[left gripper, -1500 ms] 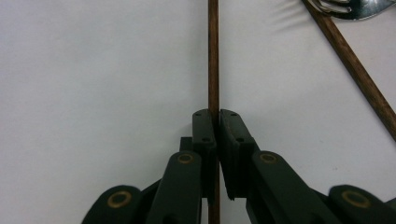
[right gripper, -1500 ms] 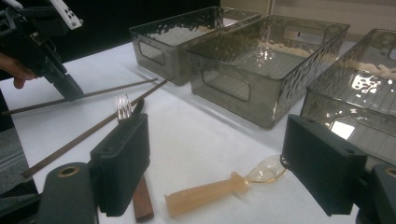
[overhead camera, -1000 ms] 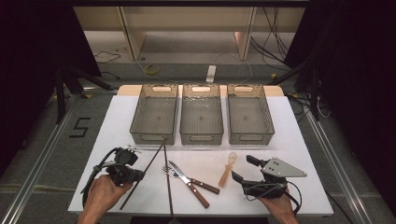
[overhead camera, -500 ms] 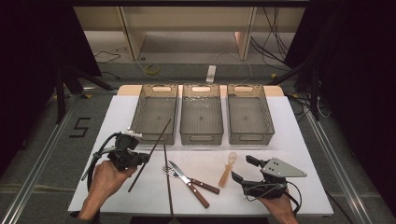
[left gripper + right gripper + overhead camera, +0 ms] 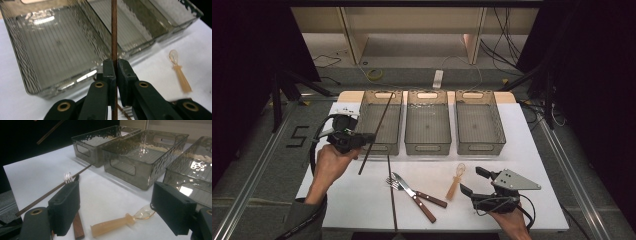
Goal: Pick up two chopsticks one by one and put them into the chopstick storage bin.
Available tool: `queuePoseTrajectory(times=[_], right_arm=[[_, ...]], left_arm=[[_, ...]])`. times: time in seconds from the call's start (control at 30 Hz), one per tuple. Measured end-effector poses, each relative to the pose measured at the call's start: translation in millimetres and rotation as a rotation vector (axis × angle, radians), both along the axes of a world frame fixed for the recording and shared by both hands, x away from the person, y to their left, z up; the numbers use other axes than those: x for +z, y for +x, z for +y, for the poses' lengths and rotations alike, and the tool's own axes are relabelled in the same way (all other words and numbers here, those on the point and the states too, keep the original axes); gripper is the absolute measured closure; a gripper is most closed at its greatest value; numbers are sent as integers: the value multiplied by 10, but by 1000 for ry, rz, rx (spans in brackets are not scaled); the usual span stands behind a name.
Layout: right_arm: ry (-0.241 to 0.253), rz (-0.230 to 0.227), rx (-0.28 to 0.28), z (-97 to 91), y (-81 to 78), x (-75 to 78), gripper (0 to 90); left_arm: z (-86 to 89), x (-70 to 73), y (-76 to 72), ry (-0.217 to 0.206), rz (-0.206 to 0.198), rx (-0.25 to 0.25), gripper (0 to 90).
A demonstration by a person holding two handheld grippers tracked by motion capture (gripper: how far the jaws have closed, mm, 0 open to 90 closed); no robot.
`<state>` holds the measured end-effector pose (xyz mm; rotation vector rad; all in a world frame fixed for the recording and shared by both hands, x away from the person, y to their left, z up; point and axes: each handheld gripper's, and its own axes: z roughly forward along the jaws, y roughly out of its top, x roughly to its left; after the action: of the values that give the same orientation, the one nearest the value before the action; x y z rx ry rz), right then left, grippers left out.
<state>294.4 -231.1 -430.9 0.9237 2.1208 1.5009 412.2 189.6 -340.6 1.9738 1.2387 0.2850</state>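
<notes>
While a dark chopstick is clamped in the shut left claw above the leftmost tray, the right claw is held open beside the plastic spoon.

A white counter is standing on a grey floor, with a pale wooden edge showing along its far side. Metal rails are running along the floor at left and right. A black number five is lying on the floor at the left. Black curtains are closing in both sides. At the far end, a light wooden frame is standing, with cables and a white power strip lying beneath it.
</notes>
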Motion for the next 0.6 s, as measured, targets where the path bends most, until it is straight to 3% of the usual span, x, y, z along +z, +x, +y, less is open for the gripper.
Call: queuePoseTrajectory(times=[0.27,0.4,0.6], right_arm=[[-5,0,5,16,3,-5,237],[-6,-2,9,18,1,-2,237],[-1,-8,12,10,-9,11,237]], left_arm=[[95,30,303,-36,-35,49,848],[77,92,470,1,-69,58,848],[49,87,717,37,-87,78,848]])
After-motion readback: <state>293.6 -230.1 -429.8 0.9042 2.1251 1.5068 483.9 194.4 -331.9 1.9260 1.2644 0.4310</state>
